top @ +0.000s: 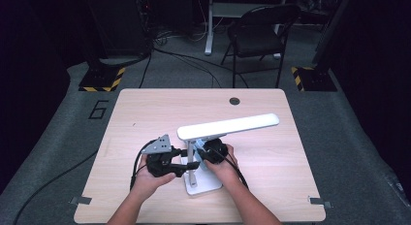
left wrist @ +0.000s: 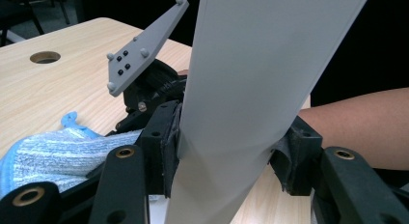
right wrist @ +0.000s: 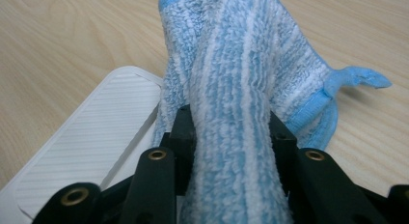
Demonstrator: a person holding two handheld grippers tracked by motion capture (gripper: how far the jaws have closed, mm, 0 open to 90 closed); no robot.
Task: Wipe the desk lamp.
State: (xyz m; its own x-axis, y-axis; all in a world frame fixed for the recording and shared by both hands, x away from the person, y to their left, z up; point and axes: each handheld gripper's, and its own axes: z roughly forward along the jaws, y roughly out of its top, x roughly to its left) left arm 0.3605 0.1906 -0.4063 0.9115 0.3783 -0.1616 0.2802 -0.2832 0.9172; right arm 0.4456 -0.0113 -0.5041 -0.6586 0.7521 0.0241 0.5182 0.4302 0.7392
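A white desk lamp stands near the table's front edge, its long head (top: 228, 126) lying level above the flat base (top: 206, 187). My left gripper (top: 191, 163) is shut on the lamp's grey upright post (left wrist: 251, 89), one pad pressing each side of it (left wrist: 229, 151). My right gripper (right wrist: 231, 137) is shut on a bunched blue-and-white striped cloth (right wrist: 236, 64). The cloth hangs over the wood right beside the ribbed white base (right wrist: 91, 142). In the high view the right gripper (top: 203, 154) sits under the lamp head, close to the post. The cloth (left wrist: 53, 156) also appears to the left of the post.
The wooden table (top: 145, 113) has a round cable hole (top: 234, 101) at its far edge. A folding chair (top: 259, 33) and two striped stand feet (top: 102, 79) are on the floor beyond it. The person's right forearm (left wrist: 357, 122) lies behind the post.
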